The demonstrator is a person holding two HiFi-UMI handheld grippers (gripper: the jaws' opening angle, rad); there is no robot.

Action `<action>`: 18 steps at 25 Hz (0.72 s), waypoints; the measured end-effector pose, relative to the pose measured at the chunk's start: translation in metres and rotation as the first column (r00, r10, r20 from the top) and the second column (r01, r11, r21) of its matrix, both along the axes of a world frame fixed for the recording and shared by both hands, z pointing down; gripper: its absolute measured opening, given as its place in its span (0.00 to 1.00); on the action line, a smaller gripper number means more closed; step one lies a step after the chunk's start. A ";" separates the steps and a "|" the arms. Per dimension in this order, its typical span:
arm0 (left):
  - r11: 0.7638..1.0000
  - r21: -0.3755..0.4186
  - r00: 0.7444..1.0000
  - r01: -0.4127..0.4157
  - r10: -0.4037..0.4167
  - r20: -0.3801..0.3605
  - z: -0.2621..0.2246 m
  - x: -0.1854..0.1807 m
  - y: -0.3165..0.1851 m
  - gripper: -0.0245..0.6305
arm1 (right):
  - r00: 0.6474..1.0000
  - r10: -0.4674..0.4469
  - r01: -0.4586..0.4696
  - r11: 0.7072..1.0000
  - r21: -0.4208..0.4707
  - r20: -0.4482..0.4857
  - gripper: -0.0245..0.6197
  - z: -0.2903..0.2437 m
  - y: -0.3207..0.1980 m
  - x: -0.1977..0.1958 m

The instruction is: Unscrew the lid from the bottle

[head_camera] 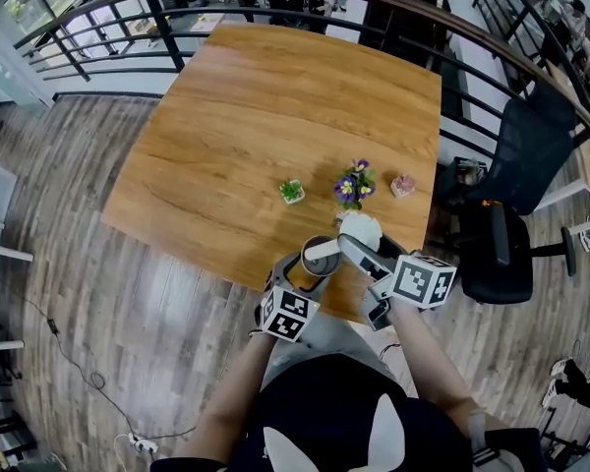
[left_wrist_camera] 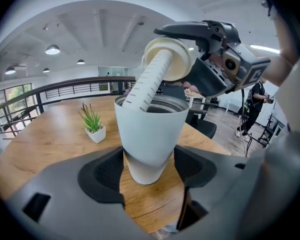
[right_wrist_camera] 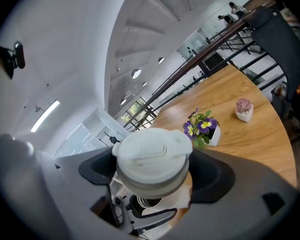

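Now, lid (right_wrist_camera: 151, 154) free, clenched in right fingers (right_wrist_camera: 215, 175); left fingers (left_wrist_camera: 104, 174) clamp the probably light, slick bottle (left_wrist_camera: 147, 131) low, tabletop's (head_camera: 256, 116) five o'clock.

Matt bottle (left_wrist_camera: 147, 134) and lid (right_wrist_camera: 152, 154) — probably plastic — on a smooth, grained wood table (head_camera: 275, 116).

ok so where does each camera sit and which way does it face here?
Head view: on the person's head, facing steeply down at the table; shows the forearms, left hand-held gripper and right hand-held gripper.
Left gripper view: on the left one, facing along its jaws, shut on the bottle; the right one holds the lid above.
Right gripper view: on the right one, facing across the table past the gripped lid to purple flowers; its jaws show.
Shared: head and right gripper views both show the purple flowers.
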State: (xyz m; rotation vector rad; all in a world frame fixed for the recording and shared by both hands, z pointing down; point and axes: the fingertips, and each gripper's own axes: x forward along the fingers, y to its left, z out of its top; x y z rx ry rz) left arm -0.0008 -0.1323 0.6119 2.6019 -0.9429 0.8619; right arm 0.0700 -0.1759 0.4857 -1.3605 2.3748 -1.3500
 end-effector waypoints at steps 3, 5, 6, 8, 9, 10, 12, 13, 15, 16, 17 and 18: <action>1.000 -0.008 1.000 0.001 -0.001 0.007 0.000 -0.001 0.001 0.52 | 0.998 0.032 -0.032 0.999 -0.013 0.054 0.72 -0.002 0.002 0.006; 1.000 -0.010 1.000 0.007 -0.007 0.009 -0.002 -0.002 0.002 0.52 | 0.995 0.052 -0.050 0.998 -0.026 0.091 0.72 -0.004 0.004 0.008; 1.000 -0.011 1.000 0.012 -0.012 0.010 -0.002 -0.002 0.002 0.52 | 0.992 0.063 -0.060 0.998 -0.034 0.113 0.72 -0.005 0.004 0.010; 1.000 -0.011 1.000 0.024 -0.024 0.013 -0.003 -0.003 0.002 0.52 | 0.984 0.085 -0.078 0.996 -0.048 0.159 0.72 -0.006 0.005 0.013; 1.000 -0.011 0.999 0.030 -0.030 0.011 -0.004 -0.003 0.003 0.52 | 0.980 0.094 -0.086 0.995 -0.054 0.178 0.72 -0.007 0.005 0.014; 0.999 -0.010 0.999 0.035 -0.035 0.009 -0.005 -0.004 0.003 0.52 | 0.976 0.101 -0.092 0.994 -0.059 0.191 0.72 -0.007 0.005 0.015; 0.999 -0.003 0.999 0.041 -0.041 0.000 -0.010 -0.007 0.005 0.52 | 0.974 0.113 -0.103 0.993 -0.060 0.196 0.72 -0.009 0.006 0.018; 0.999 0.003 0.999 0.043 -0.043 -0.003 -0.013 -0.008 0.005 0.52 | 0.973 0.120 -0.110 0.992 -0.060 0.197 0.72 -0.009 0.006 0.019; 0.999 0.016 0.999 0.048 -0.048 -0.011 -0.019 -0.012 0.005 0.52 | 0.967 0.140 -0.129 0.989 -0.068 0.215 0.72 -0.008 0.006 0.023; 0.998 0.020 0.998 0.053 -0.053 -0.016 -0.021 -0.014 0.005 0.52 | 0.961 0.156 -0.141 0.987 -0.079 0.231 0.72 -0.007 0.007 0.026; 0.998 0.023 0.998 0.059 -0.058 -0.022 -0.024 -0.017 0.006 0.52 | 0.953 0.172 -0.153 0.984 -0.092 0.248 0.72 -0.005 0.008 0.030; 0.998 0.027 0.998 0.065 -0.064 -0.029 -0.027 -0.019 0.006 0.52 | 0.946 0.186 -0.165 0.981 -0.102 0.266 0.72 -0.005 0.009 0.033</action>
